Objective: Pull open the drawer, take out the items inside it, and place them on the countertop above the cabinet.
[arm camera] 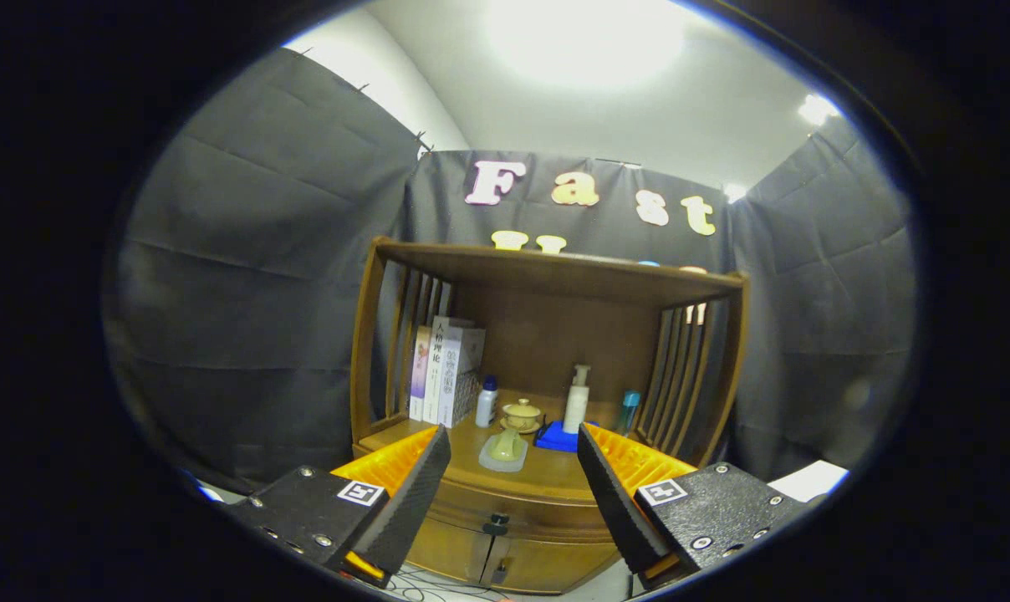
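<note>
1. The tongs (513, 489) are held apart, with nothing between the two black padded fingers (409, 497); a wide gap is left between them.
2. A wooden cabinet (547, 334) is seen beyond the fingers, standing against the black cloth wall.
3. The drawer (505, 506) sits in the cabinet's front, just under the desk (547, 478), and is seen closed; its dark handle (496, 524) lies in the gap between the fingers, slightly ahead of them.
4. Two lower cabinet doors (505, 560) are seen beneath the drawer, also closed.
5. On the desk, a pale green item on a light tray (503, 450) rests nearest the front edge.
6. Behind it, a small lidded cup (522, 414) is placed, with a blue-capped white bottle (487, 401) to one side of it.
7. A white pump bottle (577, 400) stands on a blue base (557, 437), and a teal container (629, 410) is found beside the slatted side.
8. Upright books (446, 372) are leaned against the opposite slatted side.
9. The drawer's contents cannot be seen.
</note>
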`<state>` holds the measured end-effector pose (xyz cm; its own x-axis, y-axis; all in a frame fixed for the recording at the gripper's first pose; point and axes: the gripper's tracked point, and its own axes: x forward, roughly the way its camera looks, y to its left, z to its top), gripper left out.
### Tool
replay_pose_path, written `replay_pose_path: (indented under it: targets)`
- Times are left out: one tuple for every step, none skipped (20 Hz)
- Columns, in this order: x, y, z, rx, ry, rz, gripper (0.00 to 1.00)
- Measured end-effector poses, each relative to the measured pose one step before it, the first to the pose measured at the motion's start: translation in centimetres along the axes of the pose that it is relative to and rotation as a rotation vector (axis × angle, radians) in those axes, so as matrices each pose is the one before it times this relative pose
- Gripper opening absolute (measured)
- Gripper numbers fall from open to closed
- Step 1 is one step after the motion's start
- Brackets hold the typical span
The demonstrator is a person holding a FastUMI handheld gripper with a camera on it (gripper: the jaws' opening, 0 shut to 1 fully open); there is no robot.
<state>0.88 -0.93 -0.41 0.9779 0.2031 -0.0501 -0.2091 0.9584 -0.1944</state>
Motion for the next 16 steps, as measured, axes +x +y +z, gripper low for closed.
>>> replay_pose_path:
  targets:
    - [-0.849, 0.278, 0.754, 0.01527, -0.00412, -0.00744, 0.95]
    - [-1.092, 0.318, 0.824, 0.02031, -0.01091, -0.00171, 0.94]
    - [-0.934, 0.244, 0.786, 0.01090, -0.01755, -0.00258, 0.94]
    - [-0.604, -0.281, 0.371, 0.00148, -0.00881, -0.02159, 0.94]
    - [-0.492, -0.212, 0.038, 0.00037, 0.01315, -0.02363, 0.94]
    - [-0.375, -0.098, -0.432, 0.00472, 0.02400, -0.01005, 0.94]
    - [-0.154, -0.120, 0.180, 0.01880, -0.00443, -0.01186, 0.95]
    - [-0.071, -0.065, 1.048, 0.01745, -0.02002, -0.01231, 0.95]
    - [0.053, 0.031, 0.485, 0.00546, -0.00562, -0.00341, 0.95]
    - [-0.215, 0.036, -0.071, -0.00575, -0.00802, 0.00816, 0.95]
    - [-0.002, -0.076, -0.042, -0.01533, -0.00372, 0.00647, 0.95]
    - [-0.100, -0.357, -0.201, -0.02228, 0.00256, -0.00828, 0.95]
    - [-0.126, -0.513, -0.288, -0.02563, 0.00489, -0.01437, 0.95]
    - [-0.244, -0.259, -0.282, -0.01454, 0.00973, -0.00933, 0.95]
    - [0.012, 0.393, -0.290, 0.00298, 0.00733, 0.00495, 0.95]
    - [0.008, 0.510, -0.091, 0.01442, 0.00351, 0.01506, 0.95]
